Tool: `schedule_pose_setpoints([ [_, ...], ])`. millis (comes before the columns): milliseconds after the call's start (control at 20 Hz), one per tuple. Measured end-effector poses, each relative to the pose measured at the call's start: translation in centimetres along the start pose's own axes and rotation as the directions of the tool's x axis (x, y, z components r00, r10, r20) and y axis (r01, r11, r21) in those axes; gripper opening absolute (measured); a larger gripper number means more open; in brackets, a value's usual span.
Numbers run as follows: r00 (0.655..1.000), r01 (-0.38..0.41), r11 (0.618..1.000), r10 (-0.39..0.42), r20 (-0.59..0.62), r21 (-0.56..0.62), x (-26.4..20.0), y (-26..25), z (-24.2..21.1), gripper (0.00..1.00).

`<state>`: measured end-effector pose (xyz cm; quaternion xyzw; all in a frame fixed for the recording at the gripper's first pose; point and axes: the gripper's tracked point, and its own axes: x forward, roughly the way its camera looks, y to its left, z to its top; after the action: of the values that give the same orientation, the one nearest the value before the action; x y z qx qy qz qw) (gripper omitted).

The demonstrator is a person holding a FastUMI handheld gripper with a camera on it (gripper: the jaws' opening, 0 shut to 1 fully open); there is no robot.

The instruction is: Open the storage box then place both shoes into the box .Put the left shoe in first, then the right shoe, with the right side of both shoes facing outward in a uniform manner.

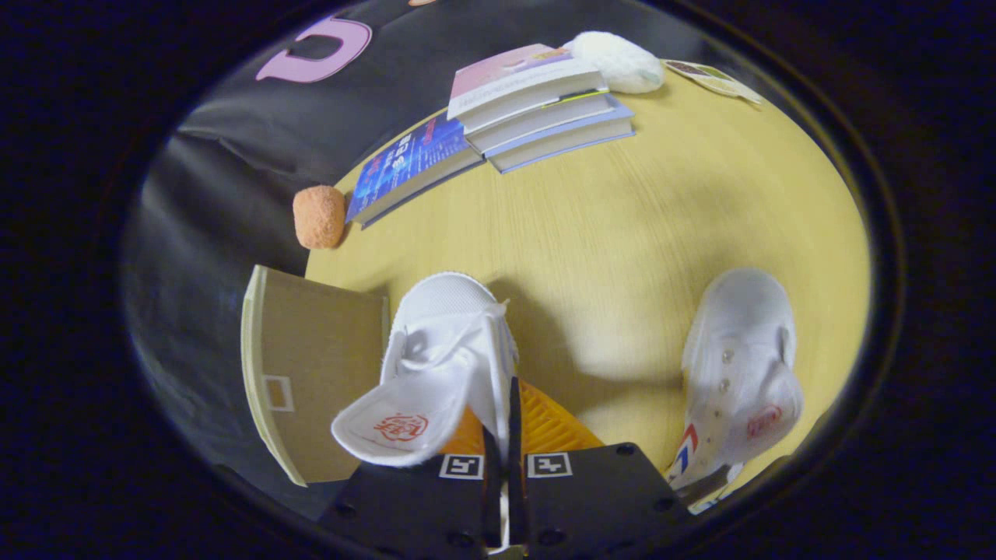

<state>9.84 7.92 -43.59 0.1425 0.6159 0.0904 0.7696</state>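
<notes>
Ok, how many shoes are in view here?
2. One white shoe is pinched at its side wall by the shut gripper, beside the cardboard box; the other shoe lies apart on the table.

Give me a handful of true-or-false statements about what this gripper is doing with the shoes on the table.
1. The gripper has its fingers closed on the side wall of a white canvas lace-up shoe. True.
2. A second white canvas shoe lies on the yellow wooden table, apart from the fingers. True.
3. Both shoes are already inside the brown cardboard box. False: neither is in it; the box sits beside the held shoe.
4. The stack of paperback books rests on top of the second shoe. False: the books lie far beyond both shoes, across the table.
5. A fuzzy orange ball sits near the blue book. True.
</notes>
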Motion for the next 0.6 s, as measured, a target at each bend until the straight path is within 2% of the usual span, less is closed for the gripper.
schedule_pose_setpoints([
  [150,0.998,-0.052,0.995,0.048,0.049,0.082,-4.0,3.3,0.0,0.06],
  [300,0.986,-0.146,0.976,0.13,0.106,0.16,-7.3,8.1,-0.2,0.06],
  [500,0.963,-0.233,0.963,0.208,0.173,0.135,-10.8,15.0,-0.6,0.06],
  [600,0.952,-0.259,0.957,0.23,0.2,0.133,-10.6,18.6,-0.6,0.06],
])
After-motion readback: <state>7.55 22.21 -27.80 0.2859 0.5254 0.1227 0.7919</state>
